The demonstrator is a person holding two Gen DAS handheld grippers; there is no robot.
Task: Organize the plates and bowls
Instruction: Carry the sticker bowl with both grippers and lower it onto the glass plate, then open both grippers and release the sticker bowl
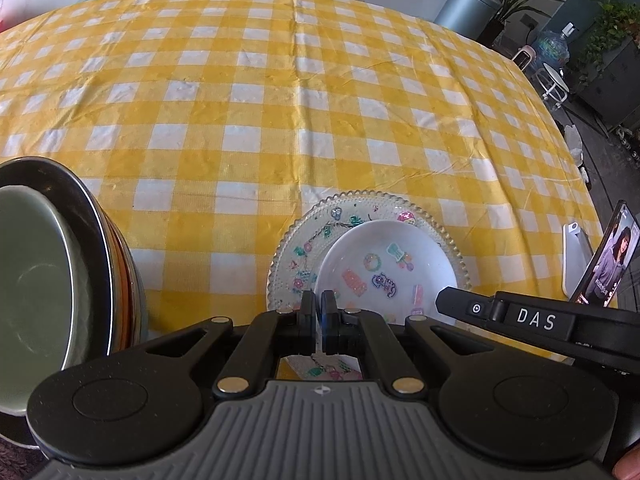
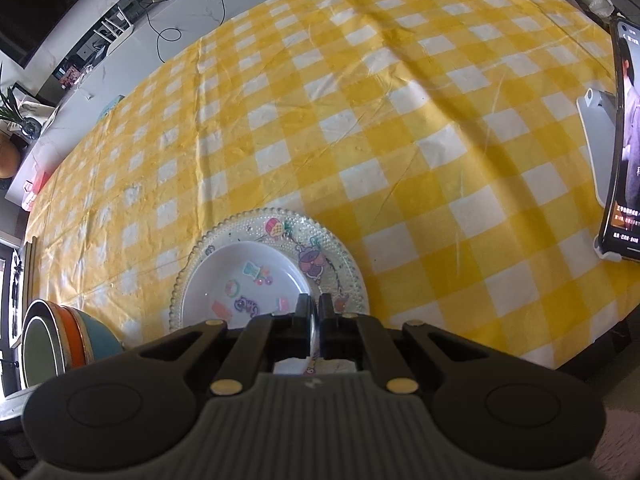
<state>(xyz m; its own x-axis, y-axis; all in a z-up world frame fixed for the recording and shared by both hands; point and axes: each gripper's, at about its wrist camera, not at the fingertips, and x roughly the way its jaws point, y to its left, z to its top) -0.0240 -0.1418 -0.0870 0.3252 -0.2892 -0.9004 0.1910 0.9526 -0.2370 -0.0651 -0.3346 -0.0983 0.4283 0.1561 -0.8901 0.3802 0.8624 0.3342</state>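
Observation:
A small white plate [image 1: 384,264] [image 2: 244,276] with colourful stickers lies on a clear beaded glass plate [image 1: 296,252] [image 2: 340,268] on the yellow checked tablecloth. My left gripper [image 1: 318,306] is shut on the white plate's left rim. The right gripper [image 2: 316,310] is shut on that plate's right rim, and a thin edge shows between its fingers. Its black tip [image 1: 446,300] also reaches in from the right in the left wrist view.
A stack of bowls and plates [image 1: 44,264] [image 2: 48,344] stands at the left, green bowl on top, with orange and blue ones beneath. A phone on a white stand [image 1: 612,256] [image 2: 626,140] is propped at the table's right edge. The tablecloth [image 1: 280,100] stretches beyond.

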